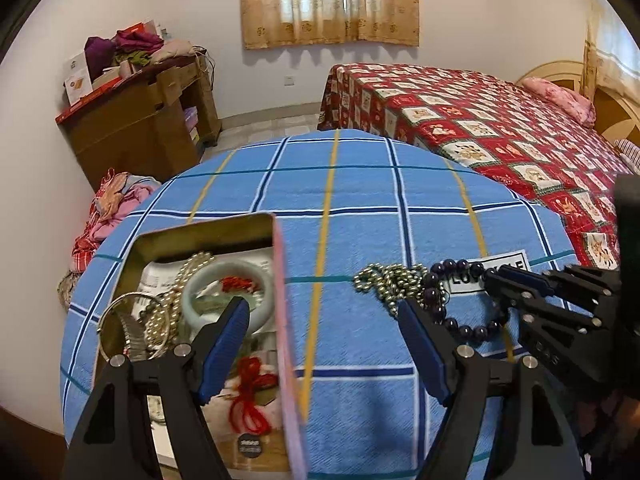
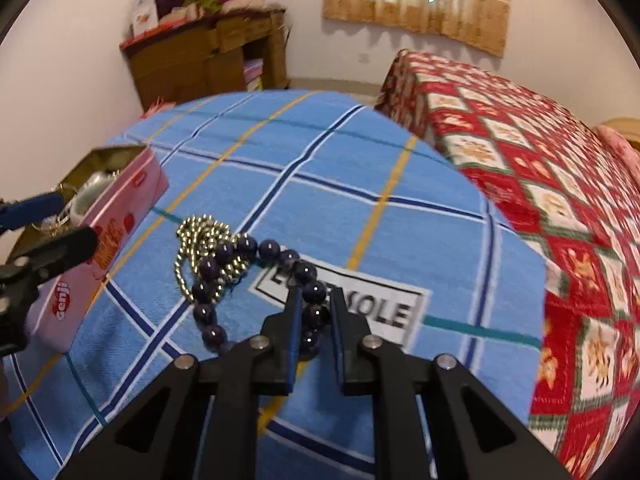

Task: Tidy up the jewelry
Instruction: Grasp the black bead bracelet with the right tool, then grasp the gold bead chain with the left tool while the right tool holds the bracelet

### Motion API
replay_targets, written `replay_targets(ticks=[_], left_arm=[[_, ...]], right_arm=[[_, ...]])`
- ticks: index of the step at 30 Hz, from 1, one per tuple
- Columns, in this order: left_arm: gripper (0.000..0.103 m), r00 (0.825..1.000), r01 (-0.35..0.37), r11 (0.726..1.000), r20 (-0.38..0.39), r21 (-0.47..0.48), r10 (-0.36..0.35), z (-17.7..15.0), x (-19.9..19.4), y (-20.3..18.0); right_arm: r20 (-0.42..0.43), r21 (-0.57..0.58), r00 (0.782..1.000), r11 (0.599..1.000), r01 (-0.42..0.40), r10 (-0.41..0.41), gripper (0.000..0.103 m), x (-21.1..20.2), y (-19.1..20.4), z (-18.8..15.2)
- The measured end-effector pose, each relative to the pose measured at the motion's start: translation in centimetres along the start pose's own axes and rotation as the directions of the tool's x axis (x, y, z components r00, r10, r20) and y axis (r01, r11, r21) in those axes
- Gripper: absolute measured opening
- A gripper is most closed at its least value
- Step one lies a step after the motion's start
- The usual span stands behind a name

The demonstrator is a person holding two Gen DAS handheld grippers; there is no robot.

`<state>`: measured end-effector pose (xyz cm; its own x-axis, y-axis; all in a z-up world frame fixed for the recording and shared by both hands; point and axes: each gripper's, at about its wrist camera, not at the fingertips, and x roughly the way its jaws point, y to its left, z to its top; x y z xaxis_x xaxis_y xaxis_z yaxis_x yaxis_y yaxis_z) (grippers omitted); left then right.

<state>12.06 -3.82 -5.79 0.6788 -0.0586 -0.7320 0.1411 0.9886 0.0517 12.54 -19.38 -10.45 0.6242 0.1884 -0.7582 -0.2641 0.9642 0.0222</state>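
A pink tin box (image 1: 286, 344) (image 2: 102, 256) stands open on the blue checked cloth (image 1: 360, 192). It holds a pale green bangle (image 1: 228, 280), a pearl strand (image 1: 168, 312), a silver bangle (image 1: 116, 320) and red cord (image 1: 250, 396). A gold bead chain (image 1: 386, 280) (image 2: 200, 240) and a dark purple bead bracelet (image 1: 440, 300) (image 2: 248, 248) lie tangled on the cloth. My left gripper (image 1: 324, 312) is open, one finger over the box. My right gripper (image 2: 316, 300) (image 1: 500, 284) is closed around the bracelet's near side.
A bed with a red patterned quilt (image 1: 500, 136) (image 2: 540, 184) stands right of the table. A wooden cabinet (image 1: 140, 120) piled with clothes is at the back left. A white label with black letters (image 2: 360, 308) lies on the cloth under the bracelet.
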Motion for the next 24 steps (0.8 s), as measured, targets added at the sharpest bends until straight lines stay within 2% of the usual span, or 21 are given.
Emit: replay_targets(ticks=[8,12,14,16,19,23,24], left_arm=[[0.077,1.0,-0.021,0.998,-0.021,0.062,0.022,1.3,2.2,-3.6],[0.077,0.999,-0.007,0.998,-0.048,0.058,0.01,1.5,3.8,-4.3],[0.073,0.998,-0.004,0.998,-0.055,0.06,0.007,1.5,4.5,-4.6],[0.062,0.997,0.005,0.999,-0.074,0.054,-0.001,1.3,5.3,-4.7],[0.058,0.994,0.03,0.999,-0.109,0.034,-0.026,0.9,6.6,-4.7],[0.057,0.989,0.101,0.995,-0.111,0.013,-0.099,0.7,6.8,-5.0],[0.052,0.987,0.117,0.993,-0.113,0.014,-0.114,0.7,6.9,-5.2]], right_arm=[[-0.001,0.048,1.0,0.999,-0.011,0.011,0.016,0.3,-0.8,-0.2],[0.003,0.038,1.0,0.999,0.002,-0.002,0.016,0.0,-0.7,-0.5],[0.001,0.034,1.0,0.999,0.001,-0.001,0.016,0.1,-0.7,-0.6],[-0.001,0.028,1.0,1.0,-0.001,0.001,0.016,0.1,-0.6,-0.6],[-0.003,0.018,1.0,1.0,-0.002,0.002,0.016,0.1,-0.5,-0.7],[-0.014,0.002,1.0,1.0,-0.004,0.004,0.016,0.3,-0.2,-0.7],[-0.015,-0.001,1.0,1.0,-0.005,0.004,0.016,0.4,-0.2,-0.7]])
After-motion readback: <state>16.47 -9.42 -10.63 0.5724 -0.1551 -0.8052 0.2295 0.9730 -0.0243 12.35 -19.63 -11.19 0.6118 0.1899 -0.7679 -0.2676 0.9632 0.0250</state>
